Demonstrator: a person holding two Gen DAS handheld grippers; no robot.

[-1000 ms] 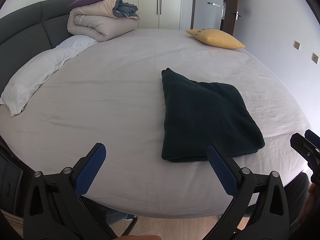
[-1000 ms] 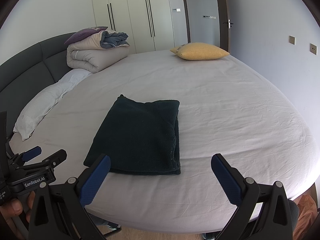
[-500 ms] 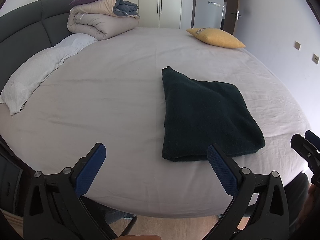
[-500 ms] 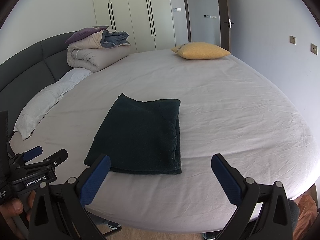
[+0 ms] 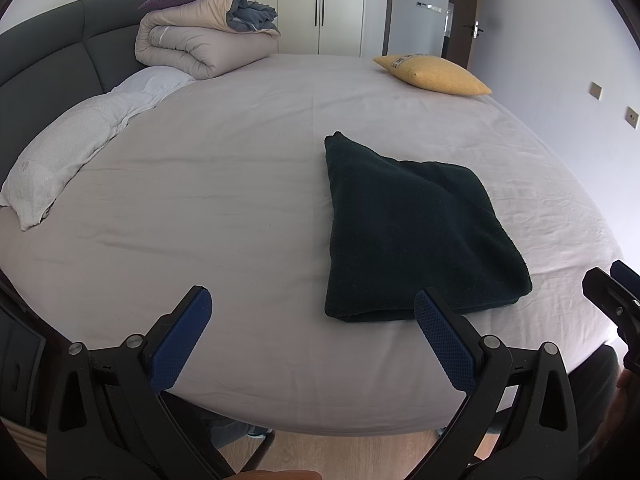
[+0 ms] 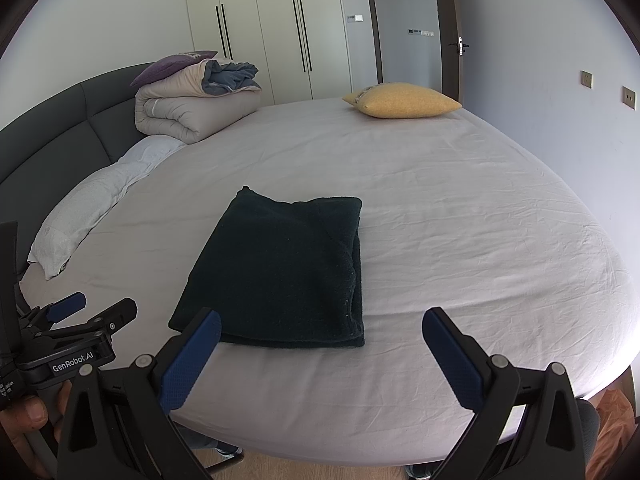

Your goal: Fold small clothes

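A dark green cloth [image 5: 416,232] lies folded into a flat rectangle on the grey bed sheet [image 5: 224,200], near the front edge; it also shows in the right wrist view [image 6: 284,268]. My left gripper [image 5: 310,312] is open and empty, held over the bed's front edge, left of the cloth. My right gripper [image 6: 320,334] is open and empty, just in front of the cloth's near edge. Each gripper shows at the side of the other's view: the right one [image 5: 612,292], the left one [image 6: 92,312].
A folded beige duvet [image 5: 200,44] with a purple cushion sits at the far left by the dark headboard [image 5: 44,64]. A white pillow [image 5: 68,160] lies along the left. A yellow cushion [image 5: 436,74] lies at the far right. Wardrobe and door stand behind.
Both cameras have tilted or risen slightly, so the bed sits a bit lower in the frames. The cloth has not moved and both grippers stay open.
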